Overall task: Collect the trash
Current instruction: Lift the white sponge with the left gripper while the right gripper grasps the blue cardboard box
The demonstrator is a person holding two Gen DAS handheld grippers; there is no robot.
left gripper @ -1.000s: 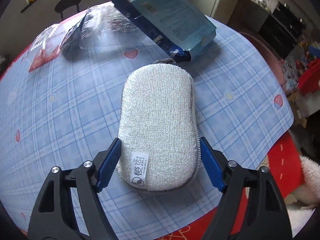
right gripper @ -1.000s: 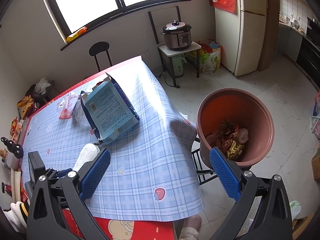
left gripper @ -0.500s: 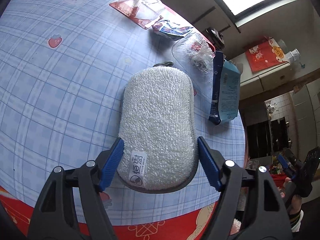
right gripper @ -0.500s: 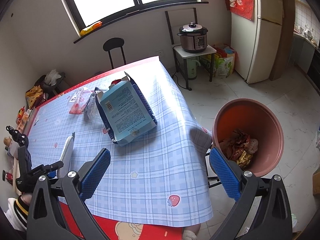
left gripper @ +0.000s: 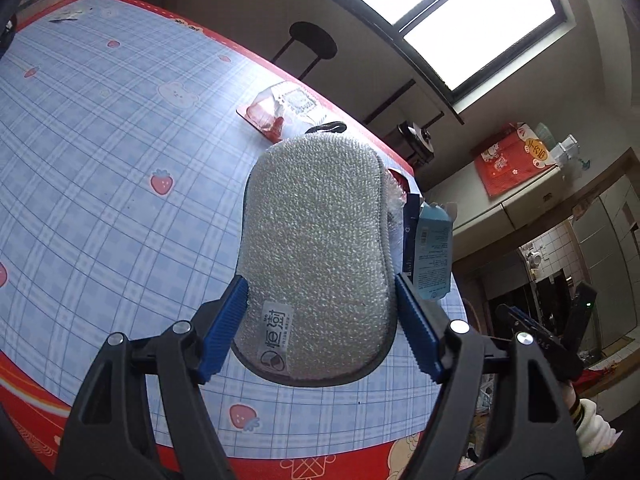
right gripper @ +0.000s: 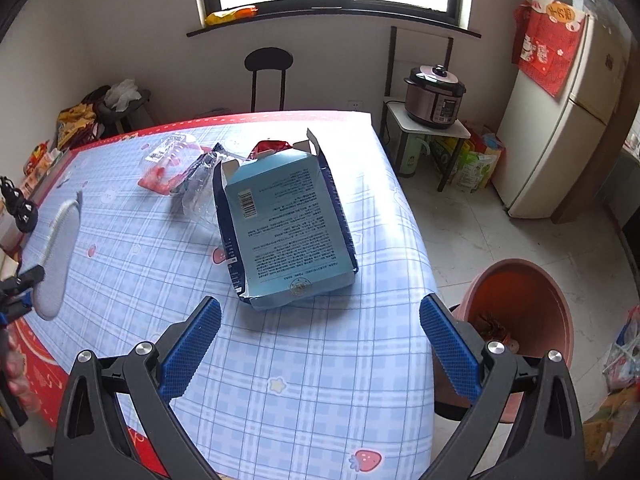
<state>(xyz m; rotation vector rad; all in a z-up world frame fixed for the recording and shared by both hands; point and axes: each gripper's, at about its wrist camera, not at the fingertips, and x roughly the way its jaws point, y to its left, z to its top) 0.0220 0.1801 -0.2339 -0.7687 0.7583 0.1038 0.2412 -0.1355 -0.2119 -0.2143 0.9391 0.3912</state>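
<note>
- Left tool (left gripper: pixel 320 328): one, clamped on the sponge pad (left gripper: pixel 316 240), which is lifted off the tabletop (left gripper: pixel 100 168) and tilted up on edge.
- Right tool (right gripper: pixel 320 344): one, fingers wide apart, holding nothing, poised above the tabletop just short of the blue carton (right gripper: pixel 284 224).
- Trash on the tabletop: one flattened blue carton, flaps open, near the edge facing the bin; one crumpled clear wrapper (right gripper: pixel 198 184) touching its left side; one red-and-clear blister pack (right gripper: pixel 168 164) beyond that; one red scrap (right gripper: pixel 272 146) behind the carton, mostly hidden.
- Bin (right gripper: pixel 520 320): one, terracotta-coloured, on the floor beside the tabletop, some litter already in the bottom.
- Risk, carton: wide and flat; the open right tool may only catch a flap or slide it off the edge short of the bin.
- Risk, wrapper: light, leaning on the carton; likely dragged along or knocked to the floor.
- Risk, sponge pad: soft, held only near one end; a loosened grip probably drops it onto the tabletop.
</note>
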